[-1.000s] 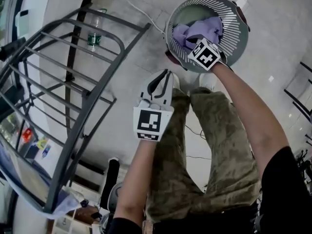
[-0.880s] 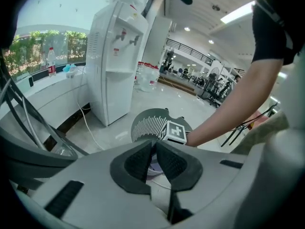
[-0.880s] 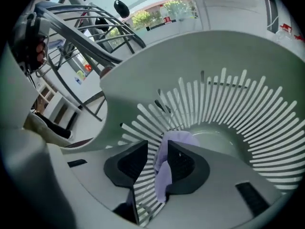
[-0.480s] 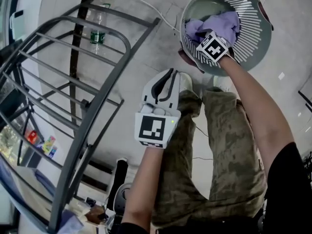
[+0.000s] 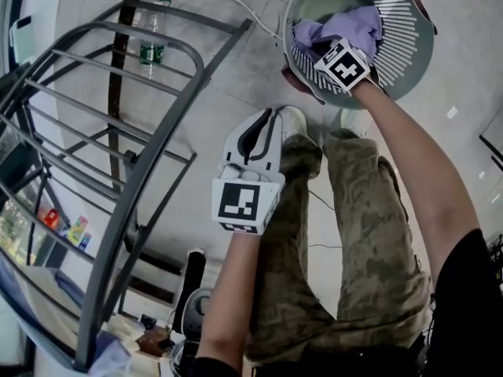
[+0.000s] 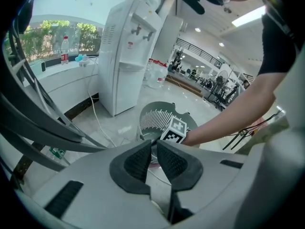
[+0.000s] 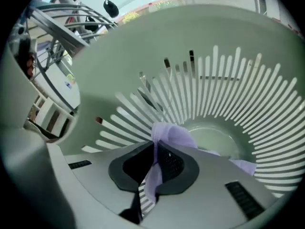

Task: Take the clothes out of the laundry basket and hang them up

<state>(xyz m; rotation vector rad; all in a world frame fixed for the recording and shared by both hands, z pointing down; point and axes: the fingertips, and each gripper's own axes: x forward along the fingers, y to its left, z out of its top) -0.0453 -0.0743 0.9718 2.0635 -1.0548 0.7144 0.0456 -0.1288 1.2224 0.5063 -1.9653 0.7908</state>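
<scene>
A round grey-green laundry basket [image 5: 409, 30] with slotted walls stands on the floor by the person's feet. A lilac garment [image 5: 354, 23] lies bunched inside it. My right gripper [image 5: 324, 47] reaches into the basket, its marker cube showing above the rim. In the right gripper view its jaws are closing, and the pads pinch a fold of the lilac garment [image 7: 172, 135] between the right gripper's [image 7: 155, 146] tips, low against the basket [image 7: 228, 89] wall. My left gripper [image 5: 269, 116] hangs over the left knee, shut and empty. In its own view the left gripper [image 6: 154, 146] points toward the basket [image 6: 155, 120].
A grey metal drying rack [image 5: 157, 116] fills the left side, its bars bare. A plastic bottle [image 5: 152, 49] stands on the floor behind it, and a white cable [image 5: 236, 2] runs past the basket. A white water dispenser [image 6: 126, 56] stands by the wall.
The right gripper stays down in the basket at the lilac garment. The left gripper holds its place over the knee. The view has shifted slightly, so the basket sits further right.
</scene>
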